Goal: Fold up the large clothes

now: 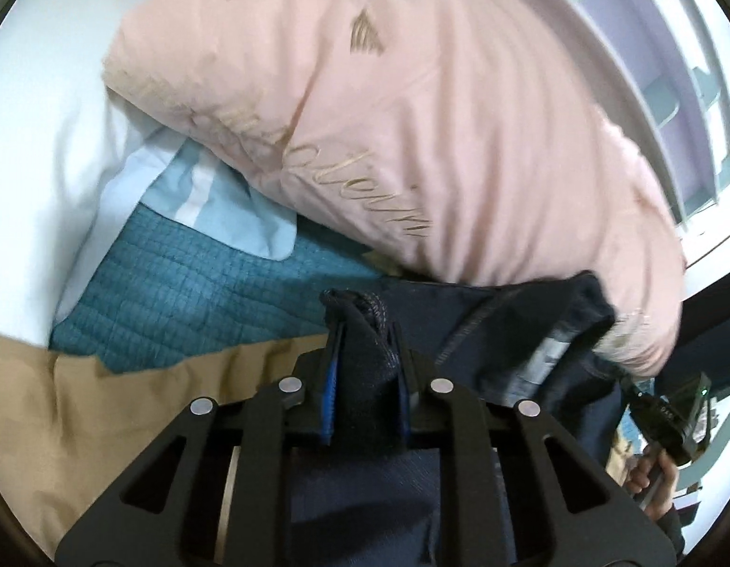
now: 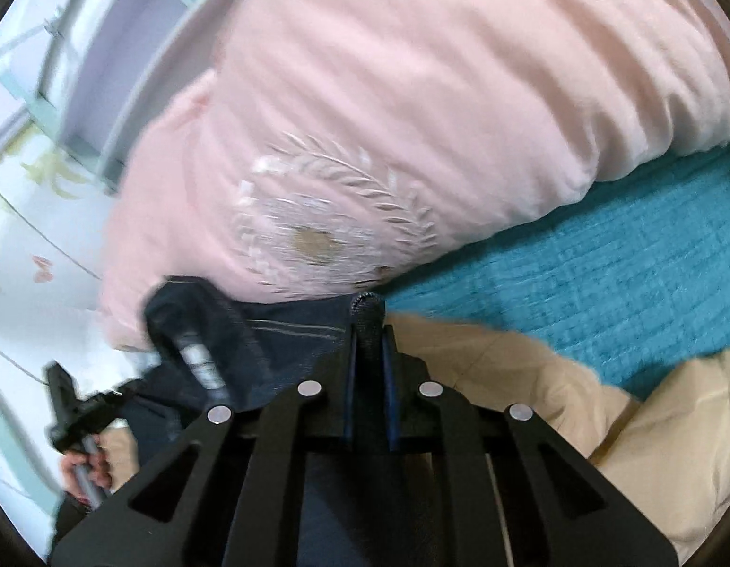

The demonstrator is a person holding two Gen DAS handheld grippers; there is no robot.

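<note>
Navy knit fabric is what you've got in both tools. Going left to right in the left wrist view: white bedding (image 1: 57, 151) at the far left, a pale blue pillowcase corner (image 1: 223, 212) lying on the teal quilted cover (image 1: 185, 293), and a tan sheet (image 1: 105, 416) spread below that, nearer you. At centre your left tool (image 1: 365, 354) is clamped on a bunched edge of the dark navy garment (image 1: 483, 330), w/ the fold poking up past the blue pads; the rest of the cloth runs off to the right and hangs under the tool. Behind it sits a big pink pillow (image 1: 388, 118) w/ gold script stitched across it, and a white slatted headboard (image 1: 648, 71) curves along the top right. At the far right edge you can see your right hand (image 1: 653, 486) around the other handle. Right wrist view, same order: your left hand (image 2: 88, 468) on its handle at bottom left, garment (image 2: 213, 326) w/ a pale label blurred beside it, then the pink pillow (image 2: 412, 118) w/ white leaf embroidery. Your right tool (image 2: 369, 345) is pinched tight on another edge of the navy garment, a thin roll of hem sticking up btwn the pads. Right of that lie the tan sheet (image 2: 648, 425) and teal cover (image 2: 601, 260).
</note>
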